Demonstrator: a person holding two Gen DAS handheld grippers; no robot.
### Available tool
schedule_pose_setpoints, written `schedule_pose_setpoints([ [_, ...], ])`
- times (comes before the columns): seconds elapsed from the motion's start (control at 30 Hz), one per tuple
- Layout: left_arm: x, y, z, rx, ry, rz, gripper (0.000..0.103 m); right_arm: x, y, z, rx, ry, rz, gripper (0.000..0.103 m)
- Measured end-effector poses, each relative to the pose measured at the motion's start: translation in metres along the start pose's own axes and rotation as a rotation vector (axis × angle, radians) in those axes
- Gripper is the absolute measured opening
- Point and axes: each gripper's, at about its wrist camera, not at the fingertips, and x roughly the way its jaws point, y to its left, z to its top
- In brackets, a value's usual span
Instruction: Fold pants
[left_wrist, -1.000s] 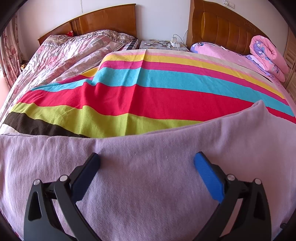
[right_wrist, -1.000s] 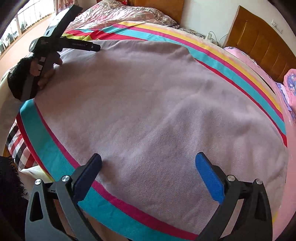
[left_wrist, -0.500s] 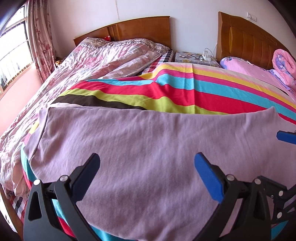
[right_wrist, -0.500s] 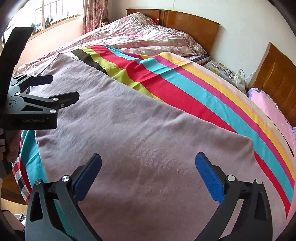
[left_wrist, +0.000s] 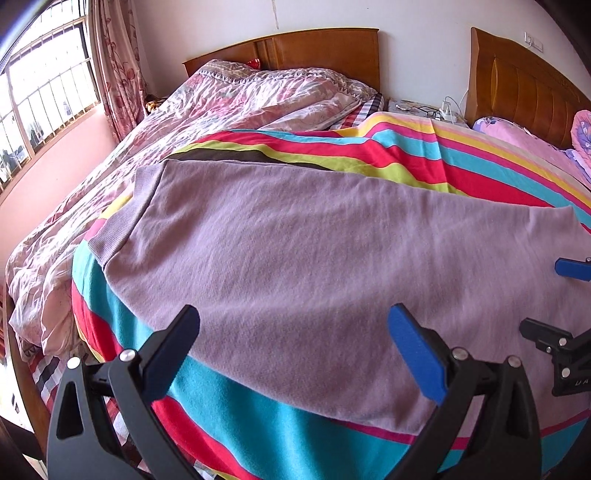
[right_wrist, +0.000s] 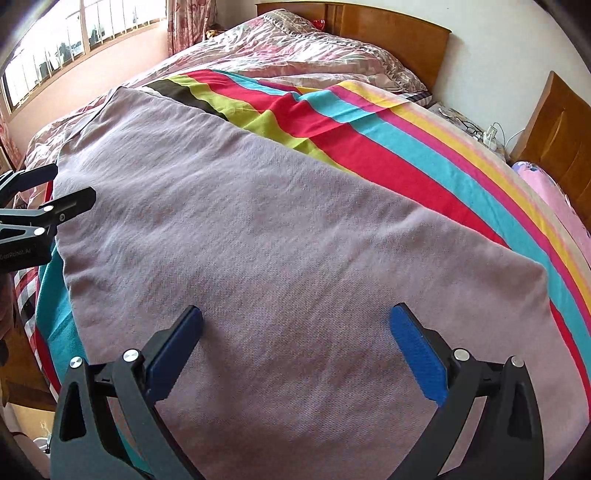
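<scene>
The lilac pants (left_wrist: 314, 251) lie flat on the striped blanket (left_wrist: 406, 162), with the ribbed waistband (left_wrist: 125, 218) at the left end. They also fill the right wrist view (right_wrist: 258, 240). My left gripper (left_wrist: 295, 347) is open and empty, raised above the near edge of the pants. My right gripper (right_wrist: 295, 343) is open and empty above the right part of the pants. The right gripper shows at the right edge of the left wrist view (left_wrist: 554, 299). The left gripper shows at the left edge of the right wrist view (right_wrist: 48, 192).
A floral quilt (left_wrist: 221, 96) covers the bed's left side under a wooden headboard (left_wrist: 317, 48). A second headboard (left_wrist: 524, 88), pink bedding (left_wrist: 517, 136) and a nightstand with cables (left_wrist: 436, 109) stand at the right. A window (left_wrist: 40, 99) is at the left.
Both grippers have pulled back and risen from the pants, so more of the bed shows. Both stay open and the pants lie unmoved.
</scene>
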Motion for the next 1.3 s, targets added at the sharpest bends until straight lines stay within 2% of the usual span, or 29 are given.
schedule_pose_setpoints([
  [0.27,0.001,0.011,-0.008,-0.016,0.013,0.005,0.102,-0.001,-0.005,-0.004,0.021,-0.014,0.015,0.099],
  [0.33,-0.004,0.017,-0.009,-0.027,-0.007,0.015,0.102,0.0,-0.005,-0.005,0.021,-0.02,0.017,0.099],
  [0.4,-0.014,0.034,-0.013,-0.068,-0.052,-0.016,0.102,-0.001,-0.006,-0.005,0.02,-0.021,0.019,0.099],
  [0.47,-0.019,0.071,-0.019,-0.207,-0.09,-0.142,0.102,-0.001,-0.006,-0.005,0.02,-0.025,0.021,0.099],
  [0.6,0.002,0.173,-0.048,-0.676,-0.107,-0.419,0.102,-0.001,-0.006,-0.006,0.016,-0.035,0.027,0.099],
  [0.63,0.011,0.193,-0.056,-0.77,-0.111,-0.465,0.101,0.0,-0.006,-0.006,0.016,-0.037,0.029,0.099],
  [0.7,0.027,0.221,-0.061,-0.872,-0.111,-0.526,0.098,0.0,-0.006,-0.006,0.015,-0.04,0.032,0.099],
  [0.8,0.049,0.238,-0.056,-0.917,-0.093,-0.576,0.089,-0.001,-0.006,-0.006,0.015,-0.044,0.037,0.099],
  [0.97,0.078,0.24,-0.035,-0.938,-0.067,-0.645,0.069,0.0,-0.006,-0.006,0.015,-0.044,0.035,0.099],
  [1.03,0.087,0.241,-0.026,-0.942,-0.072,-0.66,0.065,0.0,-0.006,-0.006,0.015,-0.044,0.036,0.099],
  [1.1,0.093,0.247,-0.021,-0.958,-0.078,-0.649,0.051,0.0,-0.006,-0.006,0.015,-0.043,0.036,0.099],
  [1.17,0.1,0.254,-0.02,-0.983,-0.083,-0.656,0.019,-0.001,-0.006,-0.005,0.016,-0.034,0.031,0.099],
  [1.23,0.102,0.255,-0.02,-0.983,-0.093,-0.667,0.017,-0.003,-0.004,0.003,0.018,-0.028,0.038,0.099],
  [1.3,0.092,0.25,-0.016,-0.928,-0.113,-0.619,0.016,-0.009,0.008,0.017,-0.012,-0.058,0.06,0.099],
])
